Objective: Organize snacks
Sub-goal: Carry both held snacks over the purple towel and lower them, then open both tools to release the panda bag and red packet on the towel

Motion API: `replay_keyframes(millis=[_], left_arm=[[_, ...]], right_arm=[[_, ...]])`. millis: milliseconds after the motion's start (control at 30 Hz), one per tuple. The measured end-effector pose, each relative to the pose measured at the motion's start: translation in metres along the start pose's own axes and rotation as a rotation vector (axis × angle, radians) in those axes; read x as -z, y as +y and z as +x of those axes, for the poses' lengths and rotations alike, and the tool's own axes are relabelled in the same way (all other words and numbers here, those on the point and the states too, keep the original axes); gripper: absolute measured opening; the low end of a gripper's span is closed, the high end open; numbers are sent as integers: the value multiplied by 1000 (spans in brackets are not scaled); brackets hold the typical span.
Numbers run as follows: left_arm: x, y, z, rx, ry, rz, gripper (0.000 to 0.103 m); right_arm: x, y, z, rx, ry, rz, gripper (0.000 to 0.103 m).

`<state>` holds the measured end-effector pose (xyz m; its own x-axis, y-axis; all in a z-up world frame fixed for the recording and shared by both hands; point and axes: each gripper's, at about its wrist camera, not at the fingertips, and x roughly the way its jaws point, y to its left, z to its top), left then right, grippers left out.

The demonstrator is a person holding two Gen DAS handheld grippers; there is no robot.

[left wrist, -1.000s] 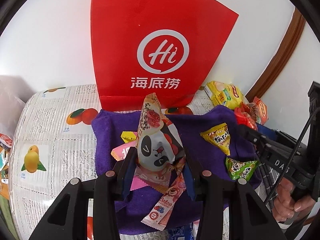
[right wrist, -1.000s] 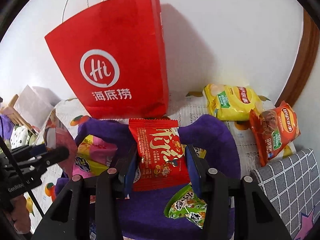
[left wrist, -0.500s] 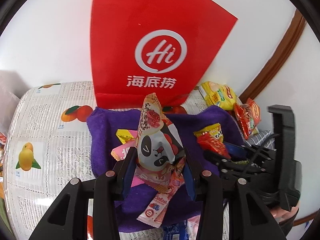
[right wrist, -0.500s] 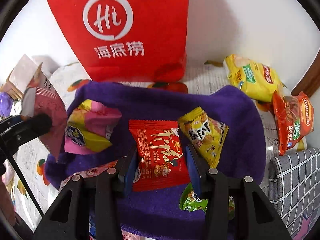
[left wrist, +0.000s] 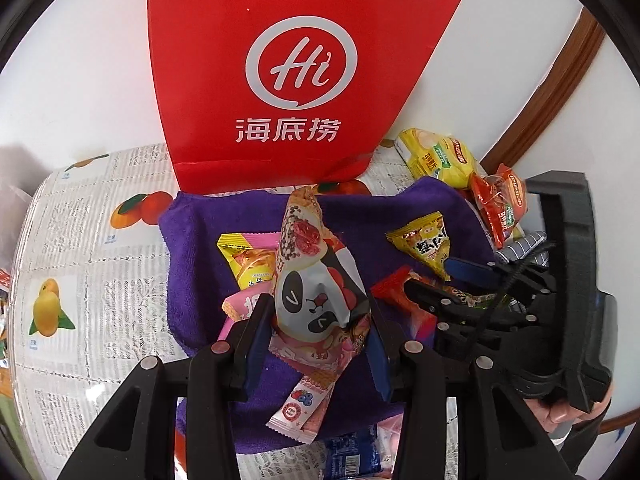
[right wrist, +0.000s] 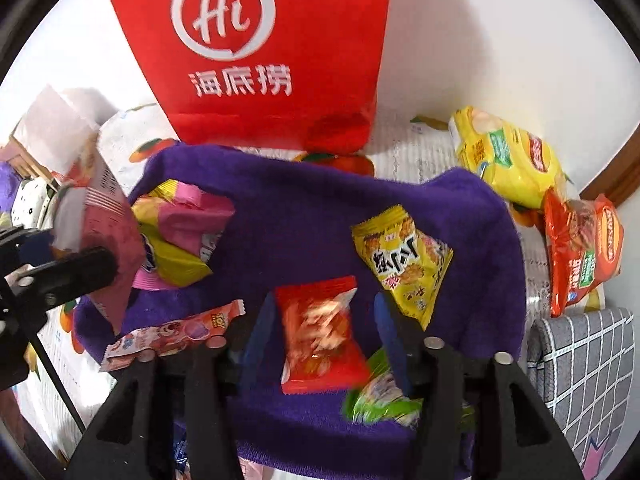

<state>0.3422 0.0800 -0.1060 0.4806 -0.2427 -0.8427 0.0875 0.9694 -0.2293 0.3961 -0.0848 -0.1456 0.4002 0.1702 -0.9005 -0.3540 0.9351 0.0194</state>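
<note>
Two claws over purple cloth (right wrist: 304,208) on bench. Left claw (left wrist: 316,340) clamped on panda snack pack (left wrist: 316,292), pack upright, long axis running straight ahead of the fingers, sealed tip pointing toward red paper bag (left wrist: 288,60) at the far end. Strawberry wafer pack (left wrist: 308,400) lies flat under that claw, long axis diagonal. Yellow-pink pack (left wrist: 244,252) just left of panda pack.

Right claw (right wrist: 324,340) spread wide; red snack packet (right wrist: 320,336) sits between the fingers w/ gaps both sides, not gripped, blurred. Long axis roughly along the fingers, top edge tilted a bit right. Whether it rests on cloth or is mid-air: can't tell. Yellow triangle pack (right wrist: 404,260) ahead-right of claw, point aimed down-right. Green pack (right wrist: 380,396) near right finger, blurred. Yellow chip bag (right wrist: 508,156) and orange chip bag (right wrist: 580,248) far right, off cloth.
</note>
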Motion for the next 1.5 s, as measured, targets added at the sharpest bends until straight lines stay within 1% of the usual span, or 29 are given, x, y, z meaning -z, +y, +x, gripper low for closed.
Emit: replay_keyframes(millis=[33, 100, 267, 400, 500, 633, 733, 800, 900, 1000, 1100, 1167, 1267, 1333, 1500], left_arm=[[0, 0, 0, 0, 1, 1, 41], [0, -1, 1, -7, 3, 6, 41], [1, -5, 5, -16, 10, 17, 41], [2, -10, 9, -22, 22, 34, 41], [4, -15, 11, -53, 19, 61, 42], [5, -18, 13, -59, 25, 72, 43], [6, -21, 13, -63, 29, 80, 43], [6, -23, 13, -68, 31, 86, 43], [6, -22, 12, -70, 30, 85, 43], [6, -22, 11, -71, 34, 91, 44], [4, -23, 10, -81, 28, 94, 51], [3, -24, 6, -85, 13, 95, 60], [2, -25, 1, -74, -7, 92, 67], [1, -25, -2, -68, -14, 86, 67], [-1, -21, -9, -78, -36, 70, 67]], right_arm=[[0, 0, -4, 3, -12, -2, 62], [-1, -2, -13, 6, -39, -3, 63], [-2, -10, -36, 6, -105, 28, 63], [-3, -17, -55, 40, -159, 51, 63], [-3, -21, -64, 53, -188, 59, 63], [-3, -29, -78, 70, -245, 86, 63], [0, -36, -87, 48, -305, 111, 63], [0, -38, -91, 42, -319, 126, 63], [-1, -41, -99, 57, -334, 157, 63], [0, -40, -110, 26, -364, 158, 63], [1, -38, -120, 16, -400, 160, 63], [2, -37, -122, 7, -405, 159, 63], [2, -37, -124, -17, -403, 170, 63], [2, -36, -123, -22, -387, 174, 63], [6, -32, -124, -5, -363, 182, 63]])
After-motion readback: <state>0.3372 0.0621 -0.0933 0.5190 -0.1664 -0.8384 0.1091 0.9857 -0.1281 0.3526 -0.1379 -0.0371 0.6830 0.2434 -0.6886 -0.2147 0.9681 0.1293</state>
